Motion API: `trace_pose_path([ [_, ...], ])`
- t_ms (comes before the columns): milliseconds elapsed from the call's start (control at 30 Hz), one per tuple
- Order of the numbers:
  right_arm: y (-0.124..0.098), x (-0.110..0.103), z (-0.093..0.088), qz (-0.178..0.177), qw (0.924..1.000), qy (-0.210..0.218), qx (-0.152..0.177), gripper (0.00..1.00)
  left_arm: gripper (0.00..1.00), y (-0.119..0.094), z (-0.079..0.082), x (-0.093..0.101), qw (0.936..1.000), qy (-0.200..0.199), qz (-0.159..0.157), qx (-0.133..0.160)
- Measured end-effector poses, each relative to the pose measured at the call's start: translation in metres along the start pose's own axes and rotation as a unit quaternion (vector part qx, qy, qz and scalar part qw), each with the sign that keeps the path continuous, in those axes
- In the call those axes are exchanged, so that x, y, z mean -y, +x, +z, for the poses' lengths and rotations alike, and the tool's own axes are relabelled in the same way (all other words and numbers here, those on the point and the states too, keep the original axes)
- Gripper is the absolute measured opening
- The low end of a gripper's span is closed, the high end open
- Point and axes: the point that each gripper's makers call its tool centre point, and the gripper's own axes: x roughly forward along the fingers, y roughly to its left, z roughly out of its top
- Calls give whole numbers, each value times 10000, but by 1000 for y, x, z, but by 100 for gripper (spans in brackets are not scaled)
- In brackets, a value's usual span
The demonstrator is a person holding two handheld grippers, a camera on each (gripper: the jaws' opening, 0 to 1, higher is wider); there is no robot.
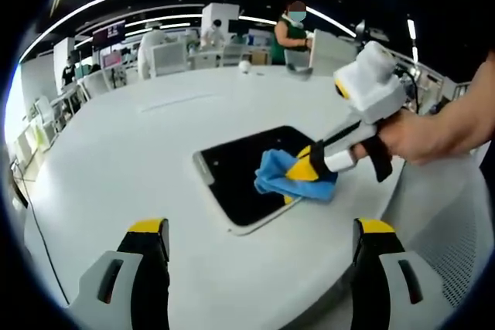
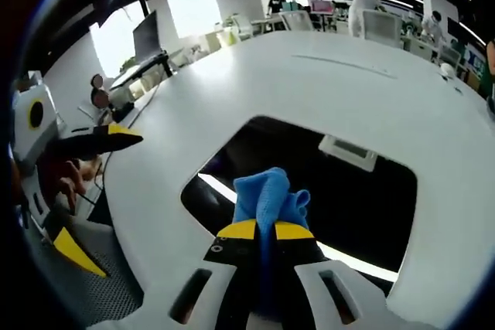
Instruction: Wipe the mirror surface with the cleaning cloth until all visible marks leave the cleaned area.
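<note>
A dark rectangular mirror (image 1: 240, 171) with a white frame lies flat on the round white table (image 1: 139, 152). My right gripper (image 1: 303, 169) is shut on a blue cleaning cloth (image 1: 280, 176) and presses it onto the mirror's right part. In the right gripper view the cloth (image 2: 267, 195) bunches up between the yellow-tipped jaws of my right gripper (image 2: 265, 230), over the mirror (image 2: 356, 199), which reflects ceiling lights. My left gripper (image 1: 261, 229) hangs open above the table's near edge, short of the mirror, with nothing between its jaws. It also appears at the left as the left gripper (image 2: 89, 191).
A person's hand (image 1: 433, 133) holds the right gripper. Desks, chairs and monitors (image 1: 178, 56) stand beyond the table, with people (image 1: 292, 32) among them. A grey mesh chair (image 1: 448, 222) sits at the table's right edge.
</note>
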Motion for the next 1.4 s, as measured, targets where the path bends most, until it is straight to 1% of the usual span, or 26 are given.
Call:
trace_pose_path([
  [167,11,-17,7,171,9997,-171,-34,1,99,0,-1,-1,10000,-25,21,-20],
  [267,15,-23,10,224,9995,-225,-55,1,99,0,-2,-1,10000,-20,30,-42],
  [367,18,-30,13,281,9992,-281,-81,1,99,1,-8,-4,9997,81,100,-196],
  [467,22,-35,15,330,9989,-323,-95,1,99,1,-5,-4,9999,38,92,-130],
  [700,29,-51,21,456,9977,-484,-130,1,99,0,-3,-3,9999,-7,75,-93],
  [767,32,-54,22,509,9975,-463,-146,1,99,1,-4,-4,9999,0,75,-108],
  [1033,33,-57,24,564,9972,-457,-159,1,99,1,-3,-4,9999,-7,69,-85],
  [1100,35,-60,25,632,9969,-432,-155,1,99,1,-3,-3,9999,-10,64,-85],
  [1200,38,-65,28,677,9960,-546,-212,1,99,1,-3,-3,9999,8,61,-94],
  [1400,37,-64,26,703,9952,-654,-179,1,99,1,-3,-4,9999,-14,87,-78],
])
